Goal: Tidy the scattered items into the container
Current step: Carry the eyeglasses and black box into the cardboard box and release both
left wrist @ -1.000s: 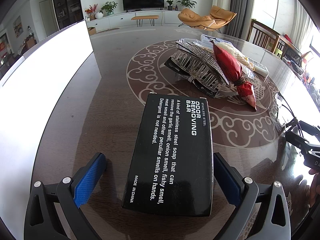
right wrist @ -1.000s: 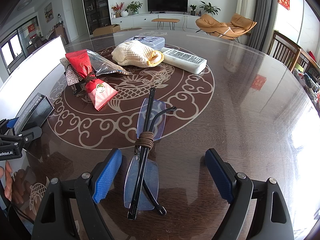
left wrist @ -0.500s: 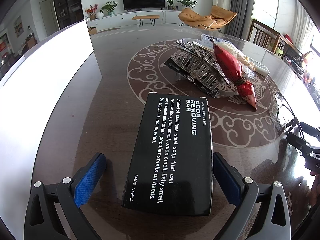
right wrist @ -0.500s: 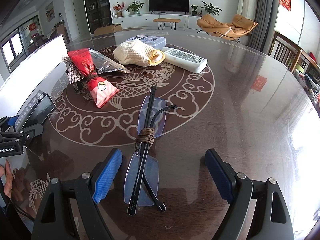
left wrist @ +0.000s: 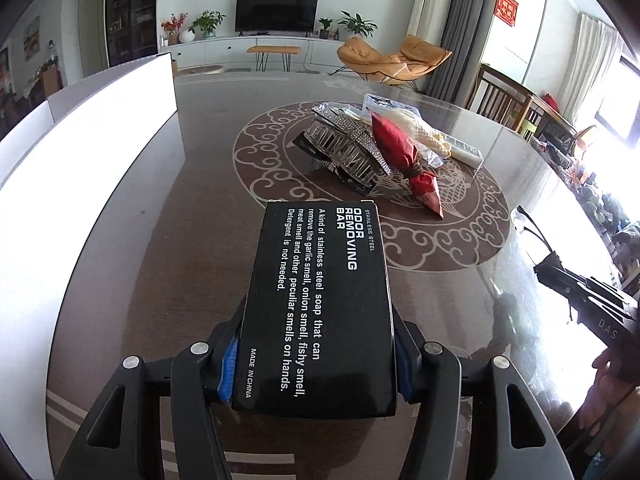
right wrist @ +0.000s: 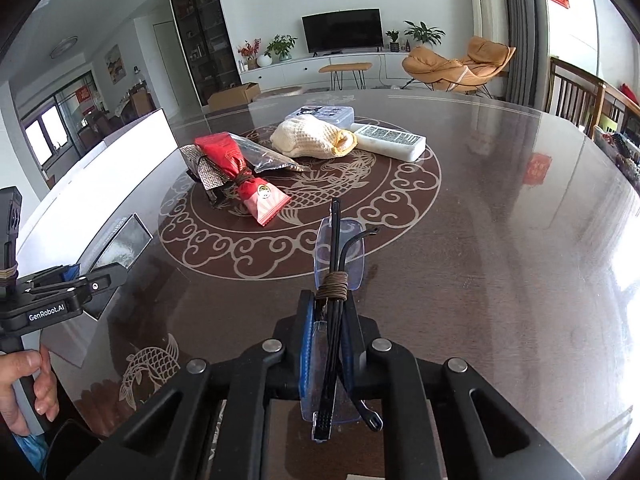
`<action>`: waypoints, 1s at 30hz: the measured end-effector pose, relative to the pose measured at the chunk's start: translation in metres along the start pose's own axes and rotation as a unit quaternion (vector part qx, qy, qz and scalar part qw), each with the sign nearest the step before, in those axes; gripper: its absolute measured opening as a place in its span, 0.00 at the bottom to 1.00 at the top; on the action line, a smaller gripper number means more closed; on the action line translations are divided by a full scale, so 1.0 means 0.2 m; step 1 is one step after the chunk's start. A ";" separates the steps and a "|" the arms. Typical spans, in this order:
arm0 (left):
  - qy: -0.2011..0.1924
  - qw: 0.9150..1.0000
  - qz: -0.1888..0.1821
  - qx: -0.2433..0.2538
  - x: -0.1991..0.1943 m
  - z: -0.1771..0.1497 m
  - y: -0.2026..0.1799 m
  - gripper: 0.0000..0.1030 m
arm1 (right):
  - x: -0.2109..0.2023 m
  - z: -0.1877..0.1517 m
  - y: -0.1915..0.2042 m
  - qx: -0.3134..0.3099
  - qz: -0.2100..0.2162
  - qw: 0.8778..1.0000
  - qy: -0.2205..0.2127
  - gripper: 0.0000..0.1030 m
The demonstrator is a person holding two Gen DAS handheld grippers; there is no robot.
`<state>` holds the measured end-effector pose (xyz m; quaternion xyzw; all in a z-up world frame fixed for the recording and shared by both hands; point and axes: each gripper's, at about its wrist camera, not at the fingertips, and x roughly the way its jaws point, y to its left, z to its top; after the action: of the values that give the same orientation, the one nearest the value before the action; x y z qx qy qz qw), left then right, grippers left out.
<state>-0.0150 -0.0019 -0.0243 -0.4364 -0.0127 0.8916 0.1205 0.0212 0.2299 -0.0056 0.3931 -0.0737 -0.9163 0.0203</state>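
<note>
The left gripper (left wrist: pixel 316 364) had just closed its jaws on the black box (left wrist: pixel 320 308), the blue pads pressing its two long sides near the end closest to the camera; the box pointed away over the dark tabletop (left wrist: pixel 192 216), its white lettering facing up. The right gripper (right wrist: pixel 326 354) had likewise just closed, its jaws clamped tight on the folded glasses (right wrist: pixel 336 280), whose clear lenses and black arms, bound by a brown cord, stuck out ahead of and behind the pads. A white container (left wrist: pixel 80 152) stood along the left edge of the tabletop, well apart from both held things. In the middle of the tabletop's pattern lay a cluster: a red packet (right wrist: pixel 244 178) tied with cord, resting on a sparkly hair clip (left wrist: pixel 348 152), a clear foil-edged bag (right wrist: pixel 268 156) beside it, a cream knitted cloth (right wrist: pixel 312 140), a white remote (right wrist: pixel 390 140) and a clear plastic case (right wrist: pixel 324 114) behind. In the right wrist view, a hand (right wrist: pixel 24 388) held the left gripper's handle at the left edge of the frame.
</note>
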 end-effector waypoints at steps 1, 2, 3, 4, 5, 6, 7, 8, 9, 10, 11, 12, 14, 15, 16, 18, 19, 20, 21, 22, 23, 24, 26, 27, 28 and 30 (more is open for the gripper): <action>-0.002 1.000 -0.004 -0.002 -0.02 0.00 0.00 0.56 | -0.01 0.00 0.01 0.003 0.005 1.000 0.002 0.13; -0.006 1.000 -0.008 -0.004 -0.05 0.00 -0.01 0.56 | -0.02 0.00 0.03 0.006 0.011 1.000 0.003 0.13; -0.010 1.000 -0.012 -0.006 -0.09 0.01 0.00 0.56 | -0.03 0.01 0.05 0.006 0.018 1.000 -0.001 0.13; -0.015 1.000 -0.015 -0.008 -0.13 0.03 0.00 0.56 | -0.04 0.02 0.08 0.004 0.026 1.000 -0.004 0.13; -0.022 1.000 -0.017 -0.010 -0.17 0.04 0.01 0.56 | -0.05 0.04 0.12 -0.002 0.035 0.999 -0.008 0.13; -0.030 0.999 -0.016 -0.013 -0.22 0.06 0.03 0.56 | -0.06 0.07 0.17 -0.010 0.046 0.999 -0.013 0.13; -0.039 0.999 -0.016 -0.018 -0.27 0.08 0.06 0.56 | -0.07 0.11 0.23 -0.019 0.057 0.998 -0.018 0.13; -0.047 0.998 -0.015 -0.025 -0.32 0.11 0.10 0.56 | -0.07 0.15 0.30 -0.030 0.070 0.997 -0.023 0.13; -0.055 0.998 -0.013 -0.034 -0.37 0.13 0.16 0.56 | -0.07 0.19 0.39 -0.041 0.084 0.995 -0.029 0.13; -0.063 0.997 -0.009 -0.043 -0.43 0.15 0.22 0.56 | -0.08 0.25 0.47 -0.052 0.101 0.993 -0.034 0.13; -0.070 0.996 -0.002 -0.050 -0.48 0.18 0.29 0.56 | -0.09 0.30 0.57 -0.064 0.118 0.990 -0.040 0.13; -0.077 0.995 0.008 -0.058 -0.53 0.20 0.37 0.56 | -0.10 0.36 0.67 -0.078 0.135 0.987 -0.047 0.13; -0.088 0.993 0.031 -0.076 -0.63 0.24 0.55 0.56 | -0.11 0.47 0.90 -0.109 0.171 0.978 -0.056 0.13; -0.090 0.991 0.048 -0.085 -0.66 0.26 0.65 0.56 | -0.12 0.52 1.01 -0.124 0.189 0.972 -0.060 0.13; -0.089 0.989 0.068 -0.095 -0.69 0.27 0.76 0.56 | -0.12 0.57 1.14 -0.137 0.209 0.966 -0.062 0.13; -0.084 0.984 0.098 -0.120 -0.73 0.29 0.97 0.56 | -0.10 0.67 1.39 -0.159 0.246 0.954 -0.060 0.13; -0.081 0.982 0.109 -0.134 -0.74 0.30 1.07 0.56 | -0.07 0.71 1.51 -0.169 0.260 0.949 -0.057 0.13; -0.076 0.979 0.121 -0.147 -0.74 0.31 1.17 0.56 | -0.04 0.76 1.64 -0.179 0.270 0.944 -0.053 0.13; -0.071 0.976 0.132 -0.159 -0.73 0.32 1.27 0.56 | 0.00 0.79 1.75 -0.191 0.275 0.941 -0.047 0.13; -0.065 0.973 0.141 -0.170 -0.72 0.33 1.35 0.56 | 0.05 0.83 1.86 -0.201 0.276 0.939 -0.042 0.13; -0.058 0.971 0.148 -0.181 -0.70 0.34 1.43 0.56 | 0.12 0.86 1.97 -0.209 0.276 0.938 -0.034 0.13; -0.051 0.968 0.152 -0.191 -0.67 0.34 1.50 0.56 | 0.19 0.88 2.06 -0.218 0.273 0.937 -0.022 0.13; -0.035 0.965 0.158 -0.205 -0.60 0.37 1.61 0.56 | 0.35 0.92 2.22 -0.236 0.255 0.938 0.001 0.13; -0.026 0.965 0.158 -0.210 -0.55 0.38 1.66 0.56 | 0.43 0.94 2.29 -0.242 0.246 0.938 0.013 0.13; -0.019 0.964 0.157 -0.214 -0.51 0.40 1.69 0.56 | 0.51 0.95 2.34 -0.243 0.239 0.940 0.027 0.13; -0.003 0.964 0.151 -0.218 -0.43 0.43 1.75 0.56 | 0.65 0.98 2.41 -0.237 0.224 0.944 0.049 0.13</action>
<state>-0.1020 -0.3536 0.0503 -0.4458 -0.1411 0.8765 -0.1142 -0.2204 -0.2362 0.1073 0.3947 0.0605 -0.8588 0.3210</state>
